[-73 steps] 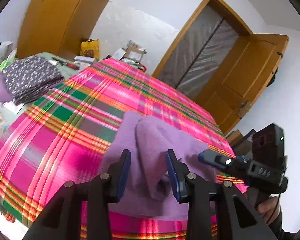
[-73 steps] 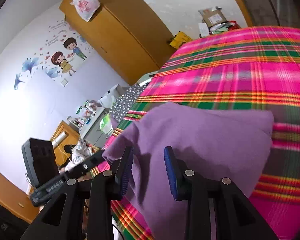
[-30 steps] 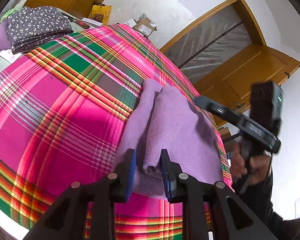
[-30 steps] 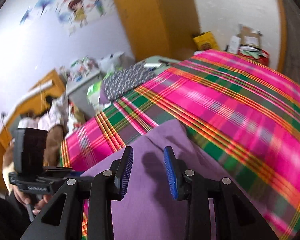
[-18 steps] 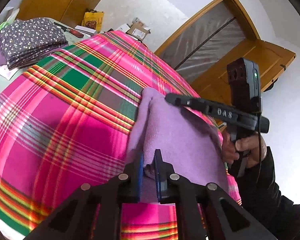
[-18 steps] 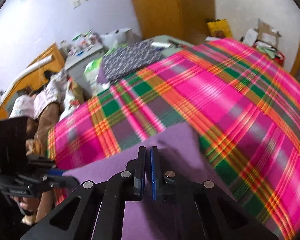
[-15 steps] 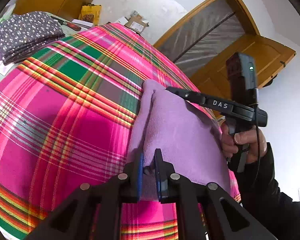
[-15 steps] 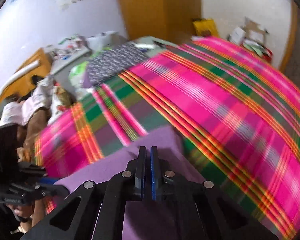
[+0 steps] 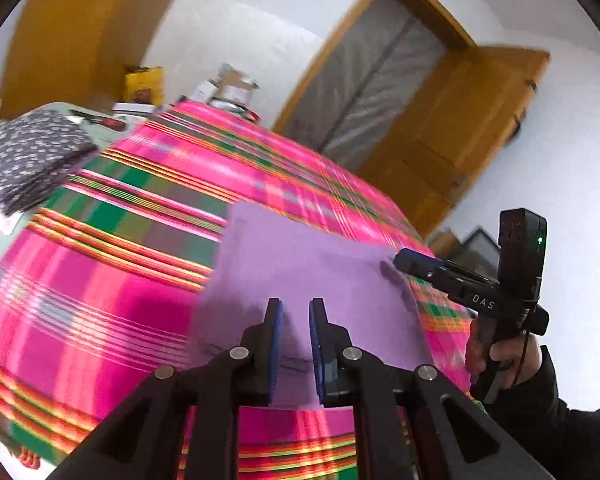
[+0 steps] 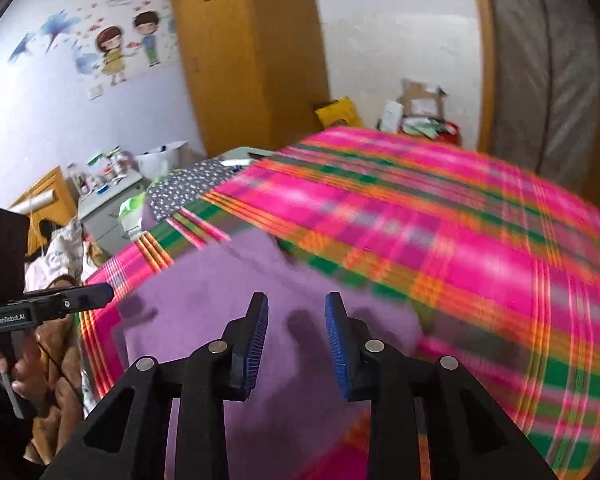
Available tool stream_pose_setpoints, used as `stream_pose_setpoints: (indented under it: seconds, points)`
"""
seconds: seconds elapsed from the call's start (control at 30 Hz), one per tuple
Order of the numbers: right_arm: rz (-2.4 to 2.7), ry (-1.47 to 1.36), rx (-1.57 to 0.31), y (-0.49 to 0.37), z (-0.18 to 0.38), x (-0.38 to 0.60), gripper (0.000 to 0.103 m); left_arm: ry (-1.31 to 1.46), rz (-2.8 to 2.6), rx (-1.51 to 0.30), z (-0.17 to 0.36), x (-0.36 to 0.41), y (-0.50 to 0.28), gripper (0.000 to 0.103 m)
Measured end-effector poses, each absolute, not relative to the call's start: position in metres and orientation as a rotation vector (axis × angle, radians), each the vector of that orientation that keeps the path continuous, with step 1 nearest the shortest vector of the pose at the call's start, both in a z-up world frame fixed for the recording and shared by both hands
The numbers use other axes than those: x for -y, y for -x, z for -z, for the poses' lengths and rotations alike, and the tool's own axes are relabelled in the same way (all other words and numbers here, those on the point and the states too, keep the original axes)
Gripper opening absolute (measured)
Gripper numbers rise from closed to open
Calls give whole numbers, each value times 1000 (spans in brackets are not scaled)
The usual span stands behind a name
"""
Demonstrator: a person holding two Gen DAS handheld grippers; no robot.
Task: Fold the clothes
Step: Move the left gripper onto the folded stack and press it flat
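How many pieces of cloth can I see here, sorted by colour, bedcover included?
Purple: 1, the purple garment lying flat on the bedcover.
Pink plaid: 1, the pink plaid bedcover.
Dark with small white dots: 1, the dotted folded cloth beside the bed.
Total: 3

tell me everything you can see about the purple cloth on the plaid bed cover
The purple cloth is a soft, fleecy-looking lilac piece, plain with no print. It lies folded flat in a roughly rectangular shape on the pink, green and orange plaid bed cover, near its front edge, with layered edges showing at the near side. The left gripper has cloth between its fingers, though a firm pinch cannot be confirmed. The right gripper hangs over it, jaws opening, nothing between them.
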State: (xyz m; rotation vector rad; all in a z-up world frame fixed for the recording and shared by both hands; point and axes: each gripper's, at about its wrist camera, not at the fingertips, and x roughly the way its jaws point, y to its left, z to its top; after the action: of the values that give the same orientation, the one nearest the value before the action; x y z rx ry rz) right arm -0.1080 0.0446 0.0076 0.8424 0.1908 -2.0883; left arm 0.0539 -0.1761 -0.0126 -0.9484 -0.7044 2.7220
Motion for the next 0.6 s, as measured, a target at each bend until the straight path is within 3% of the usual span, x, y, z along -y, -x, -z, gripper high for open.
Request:
stream_pose_setpoints:
  seconds: [0.3, 0.47, 0.6]
  points:
    - [2121, -889, -160, 99, 12, -63, 31, 1098, -2677, 678, 42, 161, -53, 13]
    - [2146, -900, -84, 119, 8, -69, 30, 1066, -2716, 669, 28, 159, -56, 13]
    - [2149, -979, -58, 136, 17, -65, 24, 974, -2733, 658, 5, 162, -61, 13]
